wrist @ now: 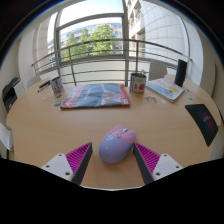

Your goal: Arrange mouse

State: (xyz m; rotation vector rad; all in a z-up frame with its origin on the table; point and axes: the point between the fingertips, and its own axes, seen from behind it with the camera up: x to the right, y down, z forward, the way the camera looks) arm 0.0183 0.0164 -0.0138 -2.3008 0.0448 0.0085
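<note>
A lilac computer mouse [117, 144] lies on the round wooden table [60, 125], just ahead of and partly between my fingertips. My gripper [112, 158] is open, its magenta pads [78, 157] wide apart at either side of the mouse, with a gap on each side. The mouse rests on the table on its own.
A patterned mouse mat [95, 95] lies beyond the mouse at mid-table. A white mug [138, 82] and a booklet [166, 89] sit at the far right. A dark item [203, 122] lies at the right edge. Chairs and a window with railing stand behind.
</note>
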